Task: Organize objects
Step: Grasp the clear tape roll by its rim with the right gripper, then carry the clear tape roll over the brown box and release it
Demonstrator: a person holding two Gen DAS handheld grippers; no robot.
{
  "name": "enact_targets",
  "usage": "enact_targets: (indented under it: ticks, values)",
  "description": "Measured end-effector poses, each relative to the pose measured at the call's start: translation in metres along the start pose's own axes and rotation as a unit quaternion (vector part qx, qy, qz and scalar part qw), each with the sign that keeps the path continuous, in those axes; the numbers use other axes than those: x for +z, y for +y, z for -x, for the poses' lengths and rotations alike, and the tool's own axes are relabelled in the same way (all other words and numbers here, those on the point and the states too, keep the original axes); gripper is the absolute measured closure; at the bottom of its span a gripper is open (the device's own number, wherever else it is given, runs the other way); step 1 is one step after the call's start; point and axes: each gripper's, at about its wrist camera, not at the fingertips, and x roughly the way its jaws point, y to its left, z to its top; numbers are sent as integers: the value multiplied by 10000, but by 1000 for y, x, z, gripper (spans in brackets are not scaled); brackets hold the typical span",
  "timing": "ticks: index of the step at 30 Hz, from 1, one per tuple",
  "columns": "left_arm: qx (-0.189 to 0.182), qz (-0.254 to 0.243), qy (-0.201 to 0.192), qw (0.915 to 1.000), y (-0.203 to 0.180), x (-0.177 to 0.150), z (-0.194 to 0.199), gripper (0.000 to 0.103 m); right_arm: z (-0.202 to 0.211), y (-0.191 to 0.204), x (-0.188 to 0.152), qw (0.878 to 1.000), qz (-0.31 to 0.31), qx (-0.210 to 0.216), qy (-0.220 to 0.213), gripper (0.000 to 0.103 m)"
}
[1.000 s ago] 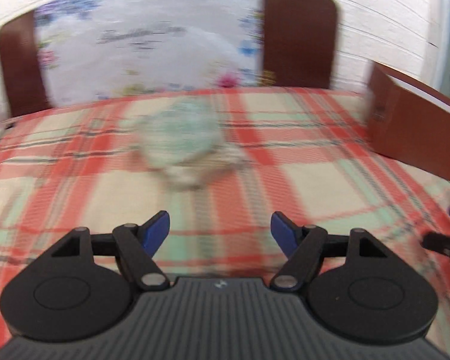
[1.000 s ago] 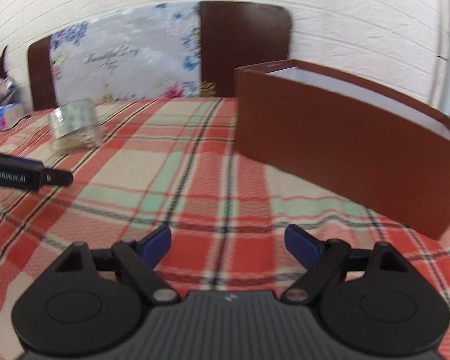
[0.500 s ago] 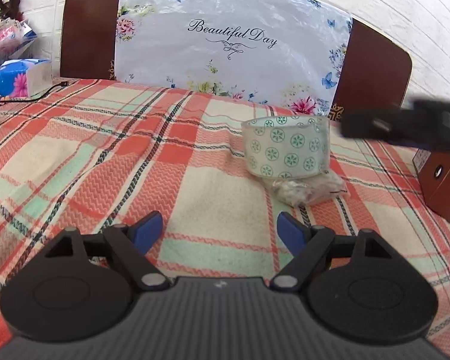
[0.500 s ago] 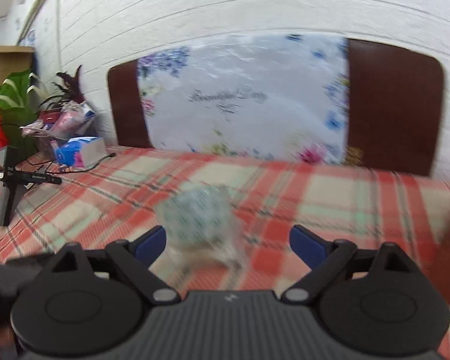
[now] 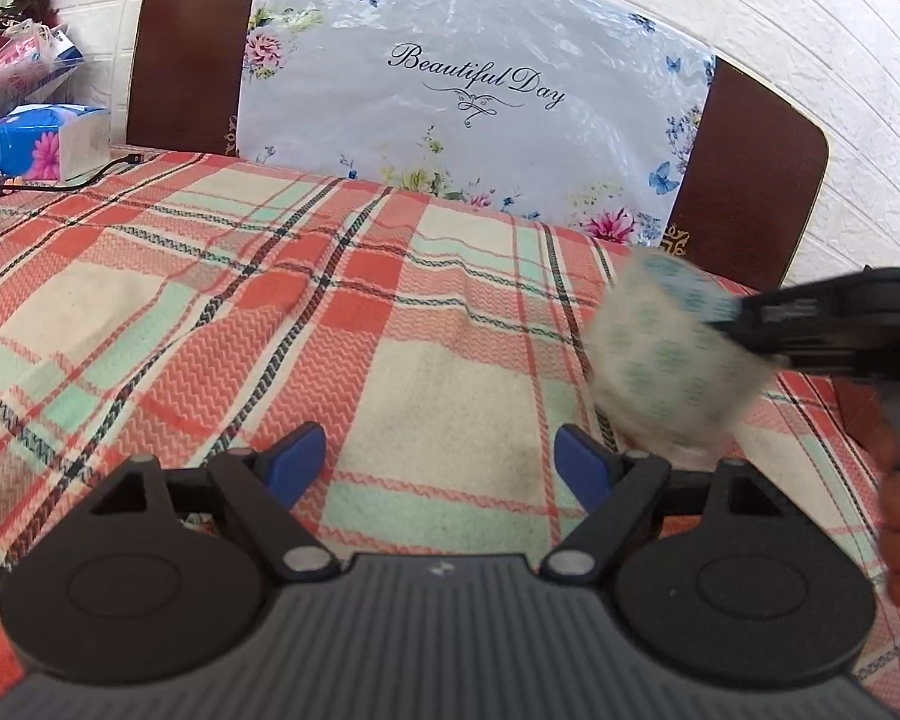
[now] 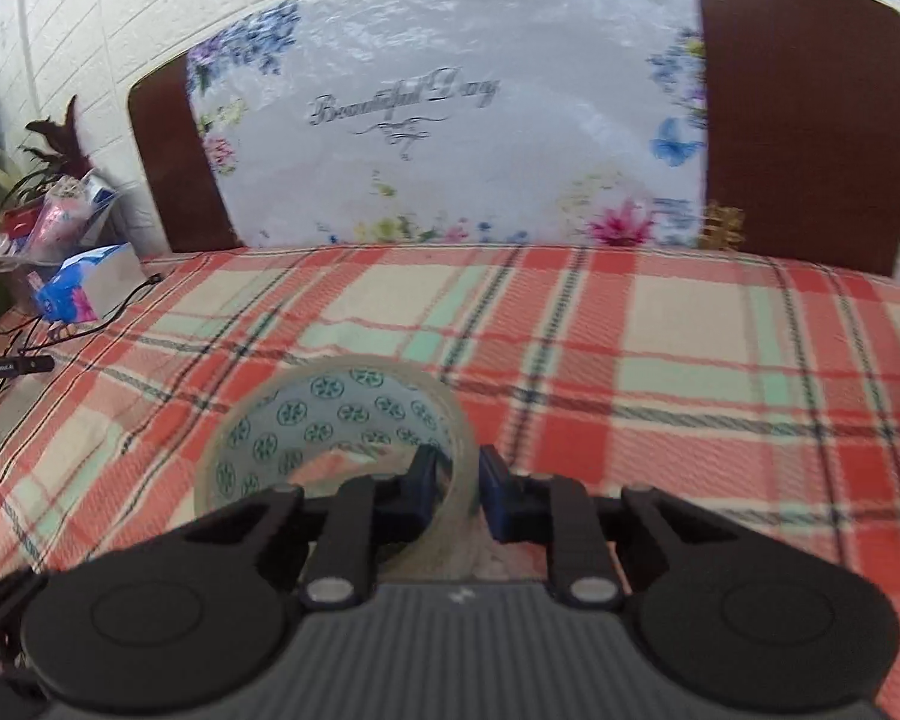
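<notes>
- Right now my right gripper (image 6: pixel 457 483) has its jaws pinched on the wall of the tape roll (image 6: pixel 330 420): one finger sits inside the ring, the other outside, with the clear band squeezed between them.
- From the left wrist view the roll (image 5: pixel 672 360) shows blurred at the right side, carried on the tip of the right gripper (image 5: pixel 750 315) and, as I read it, lifted off the plaid bedspread (image 5: pixel 390 330).
- My left gripper (image 5: pixel 438 459) has its jaws wide apart with nothing between them, only cloth beyond the blue pads.
- Handling, as I judge it: a roll of clear tape on a printed core is light and fairly stiff, so a pinch through the wall should carry it without crushing.
- The outer wrap looks glossy, so I expect it to be slippery; a hold across the full width of the band, as it is now, seems safer than one on the edge.
- Because the grip is on one side only, the ring may swing or pivot about the pads if I move fast.
- I cannot see any container in either view, so I can't say where the roll should go.
- A tissue box (image 6: pixel 84 288) and a black cable (image 6: pixel 126 300) lie at the far left edge of the bed, well apart from the roll.
</notes>
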Motion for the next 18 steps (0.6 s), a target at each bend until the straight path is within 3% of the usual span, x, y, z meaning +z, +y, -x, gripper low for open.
enact_targets:
  ticks: [6,11,13,14,15,17,18]
  values:
    - [28,-23,3,10000,-1,0,1,19,82,-60,-21,9954,-898,-41,-342,87]
    - [112,-140,52,9998,-4,0,0,19,139,-103,-71,9912,-992,-855,-218,85]
    - [294,-321,172,9989,-13,2,1,21,153,-118,-97,9882,-1048,-1110,-102,76]
    - [207,-352,225,9989,-21,3,5,24,159,-125,-108,9872,-1114,-1142,-68,56]
    - [-81,-269,276,9992,-29,5,10,24,165,-130,-118,9864,-1168,-1154,-52,42]
    - [-755,-242,377,9961,-58,7,24,24,183,-132,-132,9869,-1095,-1150,-278,35]
    - [-1080,-344,433,9926,-77,9,30,24,191,-130,-136,9895,-911,-1055,-386,23]
